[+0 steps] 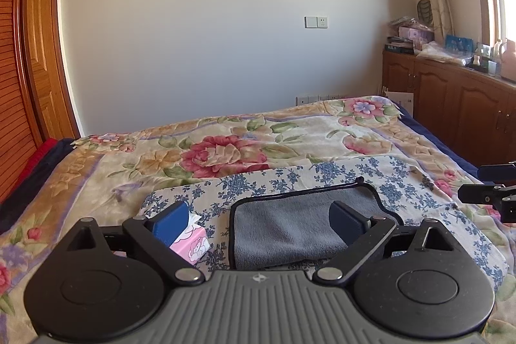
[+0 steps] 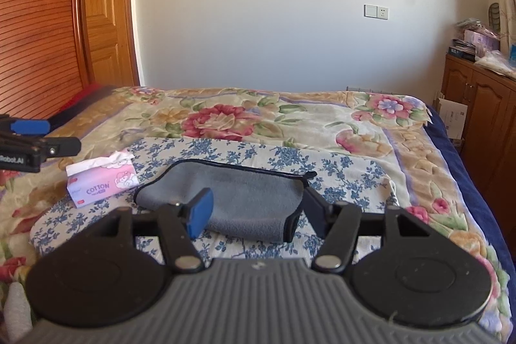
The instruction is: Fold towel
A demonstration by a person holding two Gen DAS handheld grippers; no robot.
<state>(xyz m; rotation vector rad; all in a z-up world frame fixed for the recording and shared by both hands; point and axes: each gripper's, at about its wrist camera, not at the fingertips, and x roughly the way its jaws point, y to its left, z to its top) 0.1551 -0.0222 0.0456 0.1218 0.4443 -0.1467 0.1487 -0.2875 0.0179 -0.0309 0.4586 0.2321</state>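
- Left wrist view: grey towel (image 1: 290,224) lay on a blue-floral cloth (image 1: 354,179) spread over the flowered blanket (image 1: 225,147) on the bed; towel looked already folded at least once, doubled edge toward the camera, black trim along the far edge.
- Left gripper (image 1: 258,223) hovered short of the towel, fingers (image 1: 172,221) spread wide, holding nothing.
- Pink tissue pack (image 1: 192,244) sat just beside the towel, to its left, partly hidden behind the left finger.
- Right wrist view: same towel (image 2: 238,199) seen as a thick, compact rectangle, right end showing stacked layers with the trim curling down.
- Right gripper (image 2: 254,211) also wide open and empty, fingers (image 2: 201,211) framing the towel but apparently above it, not touching as far as visible.
- Other gripper's tip showed at the frame edge in each view, well apart from the towel.
- Progress, judged: mostly done — towel compact and neither gripper had hold of it. Remaining: maybe one more fold or a tidy-up of the loose right end; could not tell the layer count for certain.
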